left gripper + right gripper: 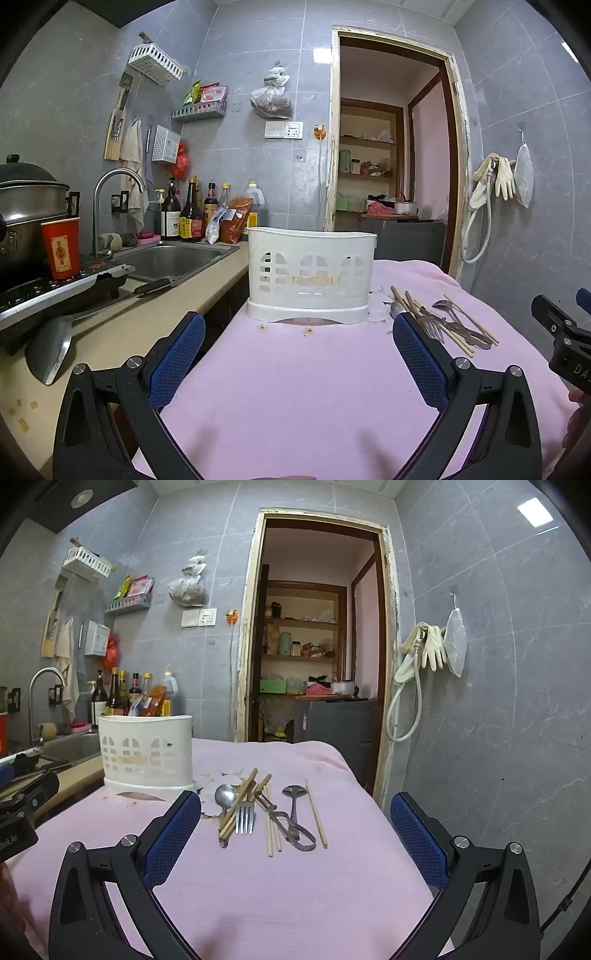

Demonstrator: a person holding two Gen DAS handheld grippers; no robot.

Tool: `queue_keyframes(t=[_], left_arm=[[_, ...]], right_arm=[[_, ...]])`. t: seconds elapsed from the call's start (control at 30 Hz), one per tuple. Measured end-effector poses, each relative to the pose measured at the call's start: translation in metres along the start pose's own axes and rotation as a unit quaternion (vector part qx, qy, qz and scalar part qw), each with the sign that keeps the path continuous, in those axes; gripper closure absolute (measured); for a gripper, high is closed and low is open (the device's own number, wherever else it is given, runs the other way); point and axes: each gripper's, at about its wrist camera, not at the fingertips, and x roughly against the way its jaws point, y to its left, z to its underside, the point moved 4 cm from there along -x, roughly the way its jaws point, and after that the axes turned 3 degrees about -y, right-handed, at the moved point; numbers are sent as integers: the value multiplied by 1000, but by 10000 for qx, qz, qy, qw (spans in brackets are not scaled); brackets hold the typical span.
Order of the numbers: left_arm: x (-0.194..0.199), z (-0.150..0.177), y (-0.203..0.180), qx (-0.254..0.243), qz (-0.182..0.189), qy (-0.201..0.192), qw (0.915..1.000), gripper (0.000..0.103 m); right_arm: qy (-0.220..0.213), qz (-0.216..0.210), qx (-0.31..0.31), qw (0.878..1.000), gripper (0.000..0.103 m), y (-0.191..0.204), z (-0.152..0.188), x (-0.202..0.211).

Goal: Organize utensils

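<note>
A white slotted utensil holder (311, 275) stands on the pink cloth-covered table (295, 387); it also shows in the right wrist view (146, 755). To its right lies a loose pile of utensils (266, 808): a spoon (225, 796), a fork (245, 816), a ladle-like spoon (294, 794), several wooden chopsticks (316, 814). The pile shows in the left wrist view (443, 321). My left gripper (298, 325) is open and empty, in front of the holder. My right gripper (295, 805) is open and empty, in front of the pile.
A counter to the left holds a sink (170, 258), a tap (110, 195), sauce bottles (192, 214), a red cup (61, 247), a pot (26, 206) and a spatula (48, 350). A doorway (317, 646) is behind the table. Gloves (430, 646) hang on the right wall.
</note>
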Motion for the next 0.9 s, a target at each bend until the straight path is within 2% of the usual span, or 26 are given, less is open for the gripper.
queue_keyframes(t=[0.9], left_arm=[[1,0,0,18,2,70,10000,3]], right_arm=[[12,-15,24,10000,0,1,-1,0]])
